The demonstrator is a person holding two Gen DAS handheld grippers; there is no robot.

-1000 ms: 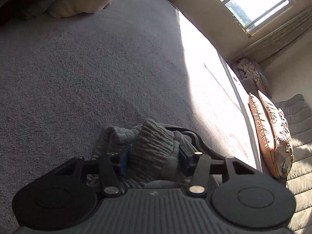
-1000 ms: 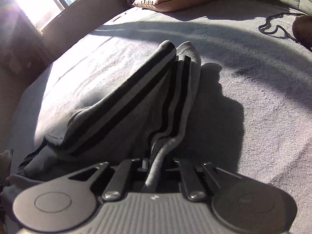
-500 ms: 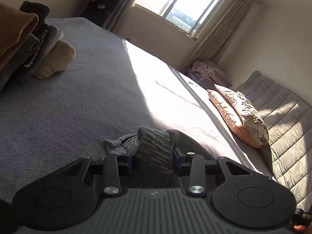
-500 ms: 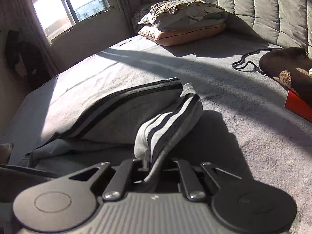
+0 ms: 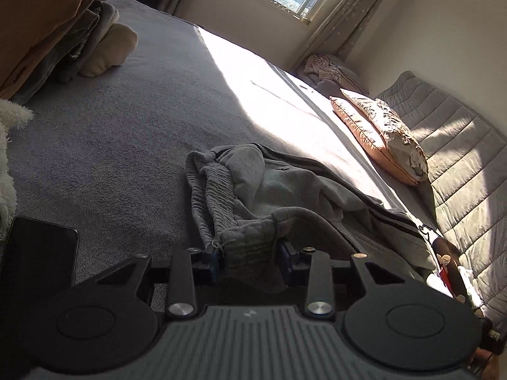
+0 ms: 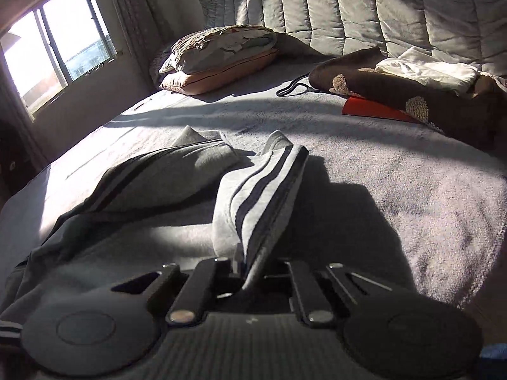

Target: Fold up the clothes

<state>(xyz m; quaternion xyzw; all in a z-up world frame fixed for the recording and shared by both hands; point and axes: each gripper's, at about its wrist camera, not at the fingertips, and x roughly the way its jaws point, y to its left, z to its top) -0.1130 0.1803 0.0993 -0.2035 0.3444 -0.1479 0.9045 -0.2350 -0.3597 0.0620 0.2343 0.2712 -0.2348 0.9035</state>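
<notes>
Two tongs grip grey striped jogging trousers [image 5: 285, 186] lying on the bed [image 5: 126, 126]: left tongs [image 5: 250, 258] pinch the ribbed waistband, right tongs [image 6: 250, 272] the leg, its length running ahead

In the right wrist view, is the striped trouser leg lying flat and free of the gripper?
No: the right gripper is shut on the striped trouser leg, holding its end up off the bed.

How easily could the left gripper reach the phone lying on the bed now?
Probably not yet: the left gripper is shut on the grey trousers. The phone lies close beside it, unobstructed.
</notes>
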